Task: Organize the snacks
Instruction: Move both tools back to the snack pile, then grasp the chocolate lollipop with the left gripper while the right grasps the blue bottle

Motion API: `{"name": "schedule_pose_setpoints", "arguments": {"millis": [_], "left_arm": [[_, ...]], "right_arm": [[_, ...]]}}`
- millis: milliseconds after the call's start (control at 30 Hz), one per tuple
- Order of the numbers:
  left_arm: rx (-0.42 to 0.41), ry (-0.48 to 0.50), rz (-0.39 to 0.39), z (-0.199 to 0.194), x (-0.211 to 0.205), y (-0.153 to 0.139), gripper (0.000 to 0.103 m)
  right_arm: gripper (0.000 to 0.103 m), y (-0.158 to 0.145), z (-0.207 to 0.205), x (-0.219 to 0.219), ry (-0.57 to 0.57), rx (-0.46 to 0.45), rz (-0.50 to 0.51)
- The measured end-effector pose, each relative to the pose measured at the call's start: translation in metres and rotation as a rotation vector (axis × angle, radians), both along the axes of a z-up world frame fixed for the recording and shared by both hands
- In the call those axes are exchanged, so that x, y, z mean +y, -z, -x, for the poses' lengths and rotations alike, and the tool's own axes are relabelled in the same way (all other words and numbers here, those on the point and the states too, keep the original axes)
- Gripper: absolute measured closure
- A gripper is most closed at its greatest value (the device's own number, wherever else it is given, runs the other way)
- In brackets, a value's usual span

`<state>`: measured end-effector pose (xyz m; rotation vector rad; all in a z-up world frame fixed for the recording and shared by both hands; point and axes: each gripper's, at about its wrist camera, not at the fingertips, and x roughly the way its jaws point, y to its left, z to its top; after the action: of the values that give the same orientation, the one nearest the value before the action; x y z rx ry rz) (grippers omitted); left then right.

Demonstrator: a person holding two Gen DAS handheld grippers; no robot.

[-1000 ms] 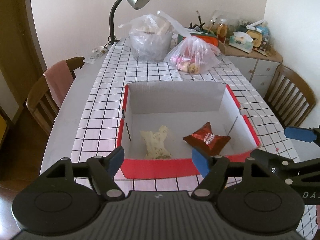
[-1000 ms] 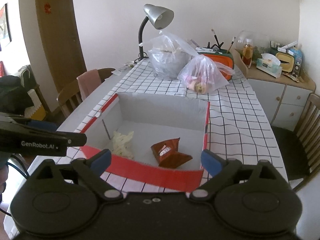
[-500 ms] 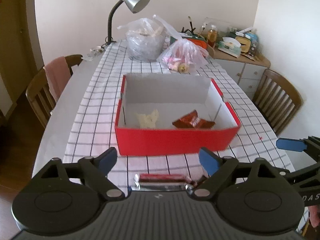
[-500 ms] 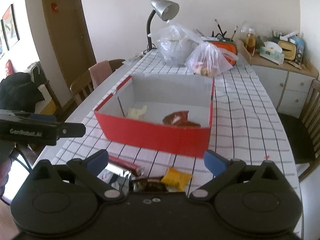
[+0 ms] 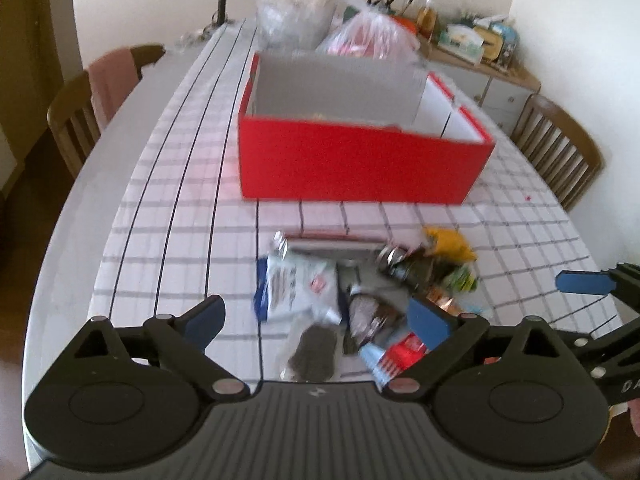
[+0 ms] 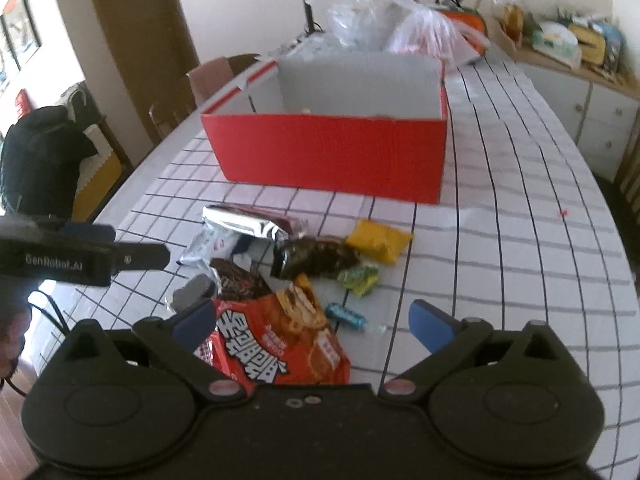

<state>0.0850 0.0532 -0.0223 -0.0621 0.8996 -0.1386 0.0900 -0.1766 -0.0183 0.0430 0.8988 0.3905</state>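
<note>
Snacks in crinkly foil packets [image 6: 296, 264] lie heaped on the checked-cloth table [image 6: 500, 248] before the red cardboard box [image 6: 332, 152], both claws [image 5: 316, 320] [image 6: 308, 320] spread apart, empty, ready to pick

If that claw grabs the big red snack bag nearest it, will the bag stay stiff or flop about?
Probably floppy: the big red snack bag is a thin, creased film pouch lying flat on the tablecloth. It looks puffy, so likely light for its size. Its glossy surface may slip between the right gripper fingers, which are open now.

Red box [image 6: 332, 156] – white cloth [image 6: 500, 216], black grid – yellow packet [image 6: 378, 242].
</note>
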Motion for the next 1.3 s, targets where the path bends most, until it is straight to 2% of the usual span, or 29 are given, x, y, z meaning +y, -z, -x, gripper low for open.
{"name": "schedule_pose_setpoints", "arguments": {"millis": [233,367,533,800,933,1033,1100,1167,1233,1300], "left_arm": [[0.038,-0.023,-0.011,0.003,0.007,0.024,0.005],[0.048,-0.035,-0.038,0.002,0.008,0.035,0.005],[0.074,-0.065,-0.028,0.0,0.019,0.046,0.005],[0.113,-0.071,-0.065,-0.006,0.019,0.064,0.005],[0.119,-0.049,-0.07,-0.006,0.012,0.069,0.006],[0.127,-0.039,-0.084,-0.006,0.007,0.07,0.006],[0.137,-0.029,-0.073,-0.005,0.007,0.07,0.013],[0.137,-0.021,-0.068,-0.004,0.007,0.069,0.015],[0.136,-0.009,-0.065,-0.002,0.007,0.069,0.016],[0.132,0.002,-0.072,-0.001,0.004,0.069,0.016]], "right_arm": [[0.0,0.015,-0.007,-0.001,0.115,0.058,0.007],[0.005,0.017,-0.017,-0.004,0.104,0.026,0.062],[0.007,0.032,-0.032,-0.014,0.012,0.076,0.109],[0.027,0.041,-0.041,-0.019,-0.066,0.074,0.136],[0.031,0.044,-0.044,-0.011,-0.106,0.056,0.177],[0.043,0.049,-0.049,-0.008,-0.115,0.074,0.173],[0.053,0.053,-0.05,-0.005,-0.133,0.084,0.177],[0.058,0.057,-0.048,-0.001,-0.156,0.089,0.182],[0.059,0.058,-0.047,0.003,-0.165,0.074,0.193],[0.067,0.058,-0.046,0.005,-0.17,0.065,0.185]]}}
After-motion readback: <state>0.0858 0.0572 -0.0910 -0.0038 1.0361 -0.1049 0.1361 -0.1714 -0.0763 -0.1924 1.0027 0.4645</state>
